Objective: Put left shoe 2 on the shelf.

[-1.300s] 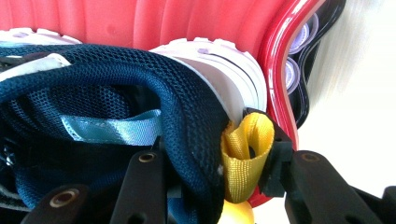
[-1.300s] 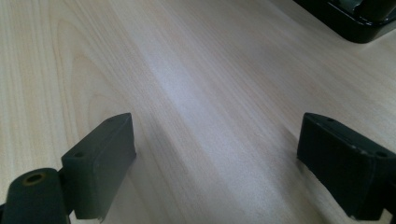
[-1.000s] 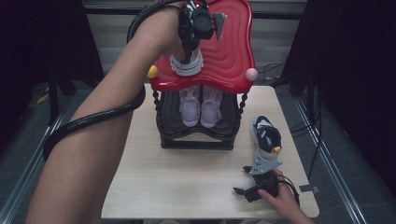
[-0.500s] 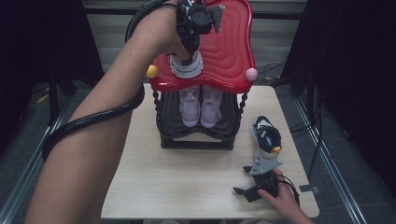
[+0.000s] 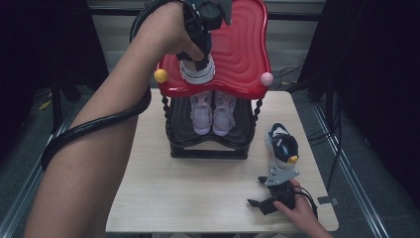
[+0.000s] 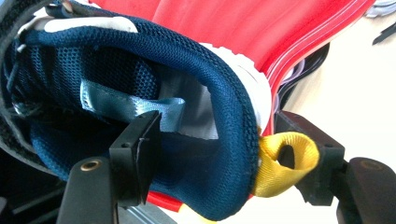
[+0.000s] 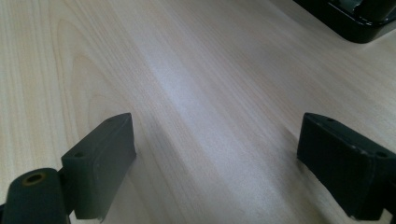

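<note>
Left tool (image 5: pixel 197 58) jaws just opening, released around navy shoe (image 5: pixel 197 69) heel atop red rack (image 5: pixel 242 54); pink pair (image 5: pixel 213 111) on lower shelf; right tool (image 5: pixel 267 201) released.

This looks like a recording studio or lab set up for filming handling work, not a home. The landmark is a small pale wood-grain surface (image 5: pixel 198 193) standing alone in the middle. Black curtains (image 5: pixel 366 74) hang to both sides of it, closing off the surroundings. Behind it runs a pale slatted wall (image 5: pixel 292 29). Loose black cables (image 5: pixel 292 74) lie on the grey floor (image 5: pixel 381 178) to the right of it, and metal rails (image 5: pixel 346 173) run along the floor on either side.
</note>
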`<action>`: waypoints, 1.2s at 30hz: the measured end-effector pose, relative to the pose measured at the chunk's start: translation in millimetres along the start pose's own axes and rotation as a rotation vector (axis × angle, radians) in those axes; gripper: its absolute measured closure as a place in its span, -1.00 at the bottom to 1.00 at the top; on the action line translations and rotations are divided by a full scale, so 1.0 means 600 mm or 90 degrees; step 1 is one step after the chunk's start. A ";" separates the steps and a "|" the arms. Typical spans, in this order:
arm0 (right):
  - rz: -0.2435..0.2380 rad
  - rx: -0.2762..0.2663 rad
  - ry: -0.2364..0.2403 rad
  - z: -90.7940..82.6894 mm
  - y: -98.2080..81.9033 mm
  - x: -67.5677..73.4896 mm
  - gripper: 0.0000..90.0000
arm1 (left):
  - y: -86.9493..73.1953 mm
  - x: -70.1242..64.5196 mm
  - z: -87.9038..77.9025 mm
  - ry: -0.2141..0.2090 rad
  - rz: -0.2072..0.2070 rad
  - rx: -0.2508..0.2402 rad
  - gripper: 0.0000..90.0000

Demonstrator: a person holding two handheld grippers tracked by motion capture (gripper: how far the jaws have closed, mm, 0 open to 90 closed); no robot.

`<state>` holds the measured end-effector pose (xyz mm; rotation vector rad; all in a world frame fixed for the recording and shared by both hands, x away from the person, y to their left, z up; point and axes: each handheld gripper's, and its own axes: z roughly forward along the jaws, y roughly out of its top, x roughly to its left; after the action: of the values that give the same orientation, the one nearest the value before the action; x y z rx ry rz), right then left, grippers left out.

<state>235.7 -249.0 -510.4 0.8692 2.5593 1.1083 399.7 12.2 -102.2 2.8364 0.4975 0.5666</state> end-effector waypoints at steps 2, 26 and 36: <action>0.000 0.000 0.000 0.000 0.000 0.000 -0.76 | 0.000 0.001 -0.003 -0.006 -0.015 -0.003 -0.31; 0.000 0.000 0.000 0.000 0.000 0.000 -0.76 | -0.025 0.015 -0.038 -0.062 -0.121 0.009 -0.45; 0.000 0.000 0.000 0.000 0.000 0.000 -0.76 | -0.050 0.019 -0.045 -0.080 -0.148 0.016 -0.49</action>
<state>235.8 -249.0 -510.4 0.8693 2.5595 1.1085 390.2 47.7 -82.0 2.7613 0.8002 0.3393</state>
